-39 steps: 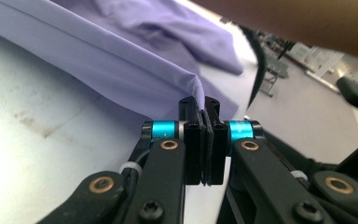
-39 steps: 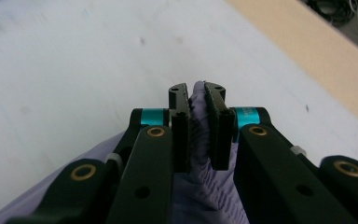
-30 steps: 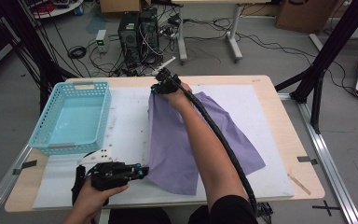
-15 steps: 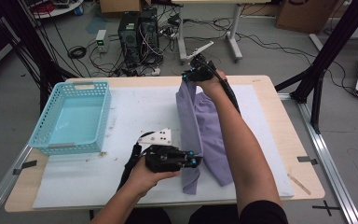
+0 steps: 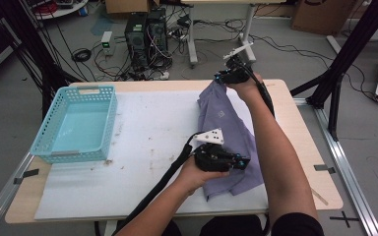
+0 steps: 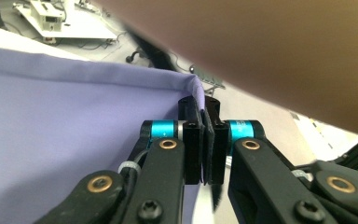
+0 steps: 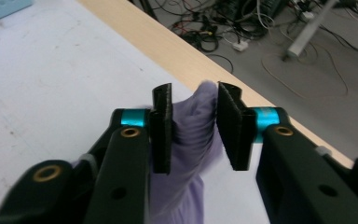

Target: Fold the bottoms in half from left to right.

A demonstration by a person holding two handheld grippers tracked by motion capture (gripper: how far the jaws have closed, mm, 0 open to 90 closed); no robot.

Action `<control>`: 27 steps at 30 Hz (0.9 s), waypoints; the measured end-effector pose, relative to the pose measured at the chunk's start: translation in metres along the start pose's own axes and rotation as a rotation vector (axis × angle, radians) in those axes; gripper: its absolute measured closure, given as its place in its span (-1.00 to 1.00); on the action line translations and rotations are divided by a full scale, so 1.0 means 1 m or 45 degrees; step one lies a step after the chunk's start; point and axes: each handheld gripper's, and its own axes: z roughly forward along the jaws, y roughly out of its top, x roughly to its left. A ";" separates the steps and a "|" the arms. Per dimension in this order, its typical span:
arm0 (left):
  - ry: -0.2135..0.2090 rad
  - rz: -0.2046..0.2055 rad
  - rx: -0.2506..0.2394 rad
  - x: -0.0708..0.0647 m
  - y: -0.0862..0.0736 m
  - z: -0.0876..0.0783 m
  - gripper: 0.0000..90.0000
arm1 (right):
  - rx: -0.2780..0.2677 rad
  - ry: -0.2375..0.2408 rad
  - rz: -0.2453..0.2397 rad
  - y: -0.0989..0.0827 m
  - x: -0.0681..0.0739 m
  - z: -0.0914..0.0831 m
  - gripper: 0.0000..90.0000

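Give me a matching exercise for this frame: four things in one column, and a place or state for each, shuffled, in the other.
Things:
1. left tongs
2. right tongs
3. basket
4. purple cloth

Places or states:
A. standing at the left end of the table
B. parted, with a fold of fabric between the pads
C. lying on the white sheet, gathered toward the right side
D. shut on a hem of fabric

Pairs: 1-D, 2-B, 3-A, 4-C
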 end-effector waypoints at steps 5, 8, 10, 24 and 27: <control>0.032 -0.014 0.031 0.006 -0.004 0.013 0.23 | -0.036 -0.066 0.018 -0.009 -0.009 -0.023 0.37; 0.060 0.019 0.040 0.002 0.000 0.001 -0.10 | -0.040 -0.079 0.025 -0.019 -0.010 -0.038 0.28; 0.104 0.033 0.017 -0.002 0.002 -0.014 -0.23 | -0.015 -0.069 0.039 -0.027 -0.009 -0.044 0.21; 0.418 0.041 -0.084 -0.007 -0.014 -0.153 -0.37 | 0.102 0.013 0.037 -0.114 0.032 -0.060 0.15; 0.512 0.031 -0.100 -0.008 -0.026 -0.180 -0.38 | 0.114 0.031 0.037 -0.137 0.040 -0.062 0.23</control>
